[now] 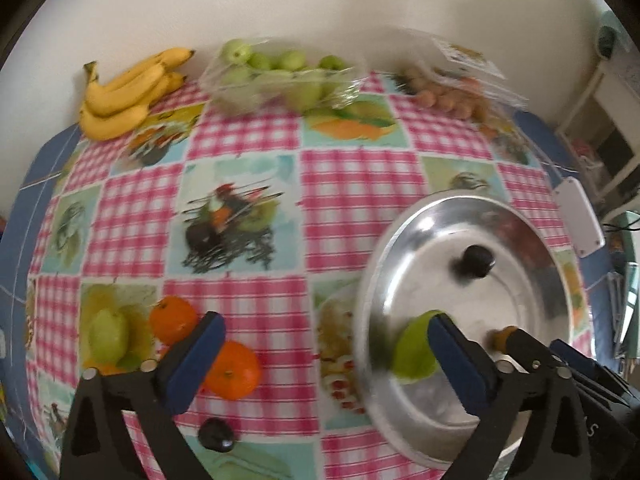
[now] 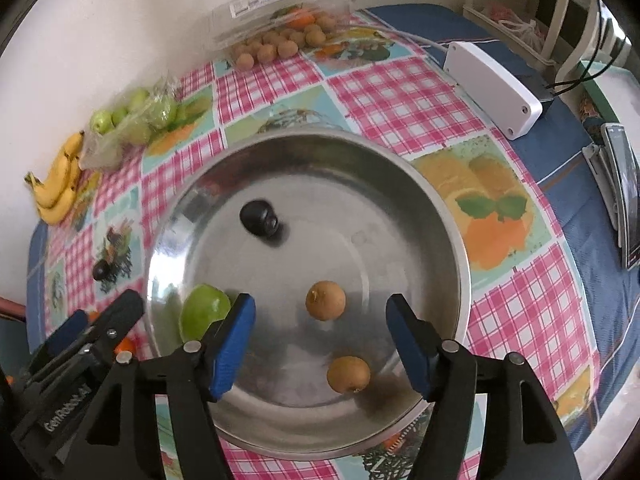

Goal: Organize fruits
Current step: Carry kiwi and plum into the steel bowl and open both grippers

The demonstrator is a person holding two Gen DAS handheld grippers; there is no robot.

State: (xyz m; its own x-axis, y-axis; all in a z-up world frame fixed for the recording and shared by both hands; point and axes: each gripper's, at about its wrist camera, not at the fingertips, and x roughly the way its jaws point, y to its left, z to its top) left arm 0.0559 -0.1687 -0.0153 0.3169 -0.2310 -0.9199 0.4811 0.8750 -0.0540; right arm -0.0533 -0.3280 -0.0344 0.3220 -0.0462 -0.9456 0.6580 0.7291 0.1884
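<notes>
A round steel plate (image 2: pixel 420 216) holds a dark plum (image 2: pixel 259 216), a green fruit (image 2: pixel 202 312) and two small brown fruits (image 2: pixel 325 300) (image 2: pixel 348 374). My right gripper (image 2: pixel 320 344) is open and empty above the plate's near part, jaws either side of the brown fruits. My left gripper (image 1: pixel 324 360) is open and empty, with its right finger over the plate (image 1: pixel 532 256) beside the green fruit (image 1: pixel 414 350). Two oranges (image 1: pixel 174 318) (image 1: pixel 234 368) and another dark plum (image 1: pixel 217 435) lie on the cloth by its left finger.
At the back of the checked tablecloth lie bananas (image 1: pixel 128 92), a clear bag of green fruits (image 1: pixel 280 76) and an open clear box of brown fruits (image 2: pixel 280 36). A white box (image 2: pixel 492 88) sits at the table's right edge, with shelves beyond it.
</notes>
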